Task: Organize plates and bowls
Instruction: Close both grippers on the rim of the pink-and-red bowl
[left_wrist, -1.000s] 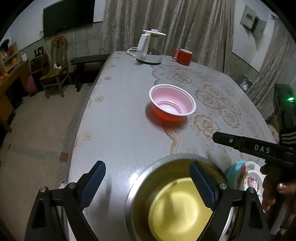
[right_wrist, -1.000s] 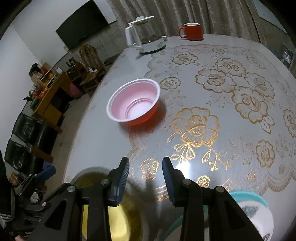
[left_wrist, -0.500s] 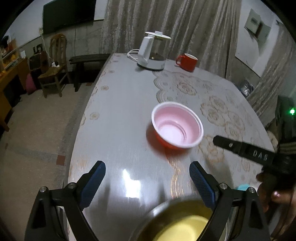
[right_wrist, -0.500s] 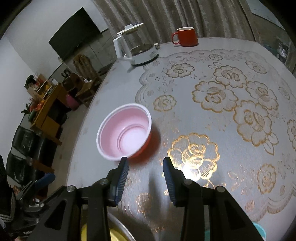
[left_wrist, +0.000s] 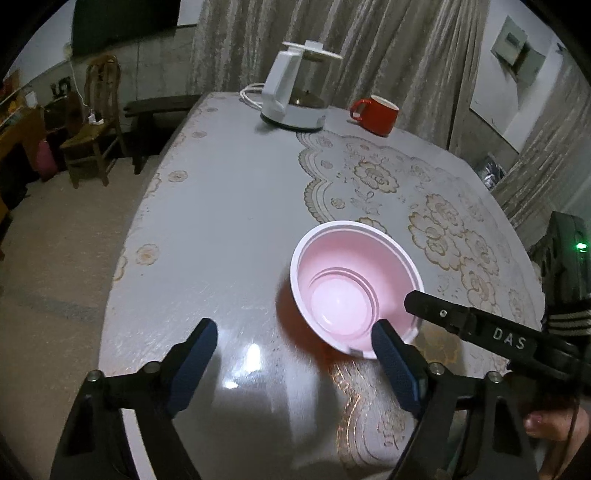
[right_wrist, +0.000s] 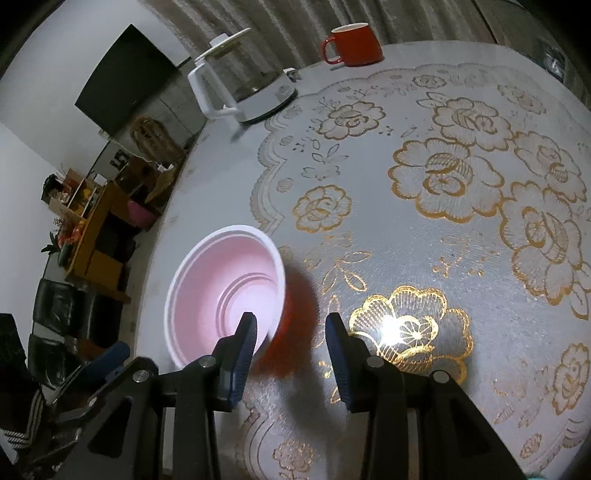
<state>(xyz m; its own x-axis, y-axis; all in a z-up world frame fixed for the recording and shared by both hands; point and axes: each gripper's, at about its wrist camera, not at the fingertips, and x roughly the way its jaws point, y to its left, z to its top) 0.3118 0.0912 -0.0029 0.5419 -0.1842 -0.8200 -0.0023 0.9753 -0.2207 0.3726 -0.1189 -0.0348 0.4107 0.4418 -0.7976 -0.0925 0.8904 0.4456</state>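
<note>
A red bowl with a pink inside and white rim (left_wrist: 354, 288) stands upright on the table; it also shows in the right wrist view (right_wrist: 225, 295). My left gripper (left_wrist: 295, 362) is open and empty, its right finger at the bowl's near rim. My right gripper (right_wrist: 291, 354) is open and empty; its left finger overlaps the bowl's near rim, its right finger is outside the wall. The right gripper's arm (left_wrist: 480, 332) reaches in beside the bowl. The steel bowl and plates are out of view.
A white kettle on its base (left_wrist: 295, 92) and a red mug (left_wrist: 376, 114) stand at the table's far end (right_wrist: 354, 44). The table has a floral gold-patterned cloth (right_wrist: 443, 184). Its left edge drops to the floor, with chairs (left_wrist: 92, 125) beyond.
Both grippers moved forward over the table toward the red bowl. The steel bowl and the plates dropped out of view below. The bowl now sits right at both grippers' fingers.
</note>
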